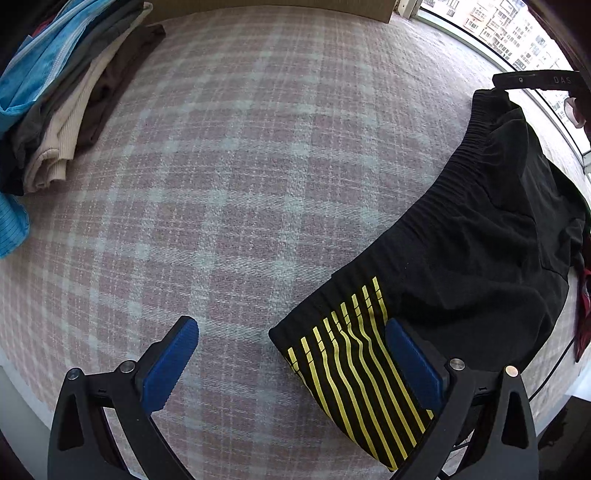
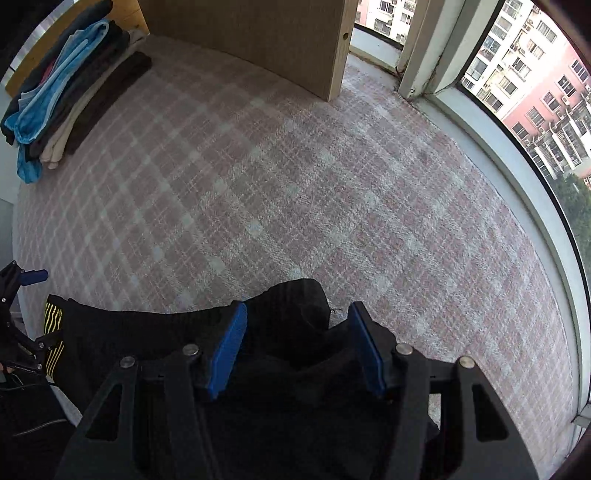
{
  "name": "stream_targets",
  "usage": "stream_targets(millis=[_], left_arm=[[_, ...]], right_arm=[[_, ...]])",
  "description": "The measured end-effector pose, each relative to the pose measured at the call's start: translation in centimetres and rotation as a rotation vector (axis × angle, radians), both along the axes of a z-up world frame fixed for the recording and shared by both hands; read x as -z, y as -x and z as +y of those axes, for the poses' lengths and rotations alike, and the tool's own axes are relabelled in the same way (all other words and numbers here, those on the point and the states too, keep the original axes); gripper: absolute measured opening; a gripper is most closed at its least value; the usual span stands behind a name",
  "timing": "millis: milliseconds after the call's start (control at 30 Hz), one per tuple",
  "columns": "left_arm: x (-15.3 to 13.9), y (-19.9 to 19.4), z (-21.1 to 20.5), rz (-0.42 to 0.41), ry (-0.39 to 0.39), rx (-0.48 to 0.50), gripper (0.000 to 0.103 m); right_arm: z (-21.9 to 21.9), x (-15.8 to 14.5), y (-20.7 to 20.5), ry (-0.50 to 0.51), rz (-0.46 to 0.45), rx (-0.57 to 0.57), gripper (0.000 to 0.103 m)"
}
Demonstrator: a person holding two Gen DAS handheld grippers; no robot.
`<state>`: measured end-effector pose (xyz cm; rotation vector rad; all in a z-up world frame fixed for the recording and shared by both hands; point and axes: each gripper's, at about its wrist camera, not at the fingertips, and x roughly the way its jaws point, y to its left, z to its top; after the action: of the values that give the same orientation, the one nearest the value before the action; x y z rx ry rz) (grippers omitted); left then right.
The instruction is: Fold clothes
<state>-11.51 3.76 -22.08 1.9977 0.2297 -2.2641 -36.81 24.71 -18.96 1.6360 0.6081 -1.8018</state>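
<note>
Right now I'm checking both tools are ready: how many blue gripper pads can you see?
4: two on the left gripper, over the striped shorts hem; two on the right gripper, straddling their waistband end.

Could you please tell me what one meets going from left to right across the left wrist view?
Stack of folded clothes → bare plaid blanket → black shorts with yellow stripes → window.

One pair of black shorts [image 1: 480, 229] lay near right; one stack of folded clothes [image 1: 55, 110] lay far left; two grippers were present.
</note>
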Motion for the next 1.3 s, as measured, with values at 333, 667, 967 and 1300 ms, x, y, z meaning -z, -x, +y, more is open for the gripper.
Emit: stream_targets(millis=[333, 667, 967, 1300], left_arm=[[0.6, -0.6, 0.8, 0.014, -0.006, 0.025, 0.087], [-2.7, -2.8, -0.1, 0.161, -0.128, 0.021, 0.016], [-22.0, 0.6, -1.4, 0.548, 0.037, 0.181, 0.014], [-38.7, -1.8, -2.8, 0.834, 0.159, 0.346, 0.014]], right_arm=[[2.0, -2.2, -2.7, 0.091, 0.02, 0.051, 0.007], [6.1, -12.3, -7.1, 0.311, 0.204, 0.179, 0.006], [8.4, -28.2, -13.3, 0.5, 0.567, 0.294, 0.006], [9.2, -38.2, -21.7, 0.573, 0.782, 0.367, 0.006]])
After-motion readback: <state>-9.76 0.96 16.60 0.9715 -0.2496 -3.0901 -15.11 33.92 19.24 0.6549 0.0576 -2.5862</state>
